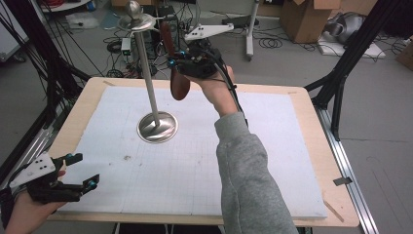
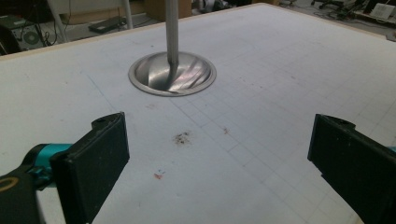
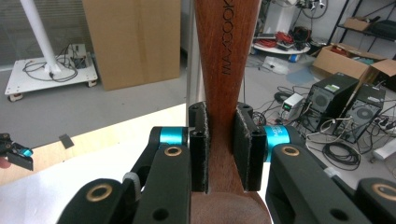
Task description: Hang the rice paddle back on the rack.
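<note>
Reddish-brown wood marks the utensil, a wooden spoon [image 1: 178, 80], which the right gripper [image 1: 176, 62] holds in the air above the far part of the table [image 1: 321, 165]. In the high view the spoon hangs through the jaws with its broad dark end below the gripper and its slimmer handle rising above, just right of the metal stand's pole. The right gripper view gives what the high view cannot: the two padded jaws are clamped flat against the spoon [image 3: 226, 70] on either side of its handle, and letters stamped into the wood read something like "MAXCOOK", though the top is cut off. That view also catches the left gripper [image 3: 14, 151] far off at its left edge.

The metal stand [image 1: 156, 126] sits on the white gridded mat [image 1: 195, 170], its round dished base flat on the sheet and its pole upright, topped by a ball and a flat disc. The left gripper [image 1: 80, 171] rests at the near left corner of the table, well apart from the spoon and the stand, its jaws spread wide with nothing between them. The left gripper view shows the stand's base [image 2: 172, 73] ahead between the jaws and small dark specks [image 2: 182, 138] on the mat.
</note>
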`<state>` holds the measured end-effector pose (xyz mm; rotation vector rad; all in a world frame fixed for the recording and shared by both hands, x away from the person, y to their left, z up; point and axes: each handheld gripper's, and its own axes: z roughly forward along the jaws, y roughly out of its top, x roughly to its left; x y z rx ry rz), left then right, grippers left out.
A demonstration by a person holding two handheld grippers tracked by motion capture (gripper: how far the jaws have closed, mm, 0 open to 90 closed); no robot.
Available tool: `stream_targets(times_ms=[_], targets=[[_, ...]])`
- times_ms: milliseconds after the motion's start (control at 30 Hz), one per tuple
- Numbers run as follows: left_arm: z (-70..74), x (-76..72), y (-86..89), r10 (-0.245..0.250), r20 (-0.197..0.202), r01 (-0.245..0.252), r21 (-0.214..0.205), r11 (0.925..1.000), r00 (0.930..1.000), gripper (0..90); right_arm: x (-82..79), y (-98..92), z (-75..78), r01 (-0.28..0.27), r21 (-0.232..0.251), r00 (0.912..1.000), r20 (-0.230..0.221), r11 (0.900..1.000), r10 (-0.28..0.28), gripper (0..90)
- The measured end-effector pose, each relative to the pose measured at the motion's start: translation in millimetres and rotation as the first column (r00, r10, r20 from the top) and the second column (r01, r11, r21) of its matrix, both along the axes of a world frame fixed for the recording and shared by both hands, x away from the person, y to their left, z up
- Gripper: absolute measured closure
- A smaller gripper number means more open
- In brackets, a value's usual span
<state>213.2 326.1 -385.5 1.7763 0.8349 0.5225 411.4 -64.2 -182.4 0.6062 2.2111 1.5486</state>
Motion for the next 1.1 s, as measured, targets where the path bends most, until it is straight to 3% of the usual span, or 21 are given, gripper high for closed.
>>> stream_targets(times_ms=[1100], targets=[[2.1, -3.3, 5.3, 0.008, 0.002, -0.008, -0.007, 0.9999, 1.0000, 5.9, 4.3, 19.2, -4.3, 0.032, -0.027, 0.9992, 0.025, 0.9991, -0.031, 77.7]])
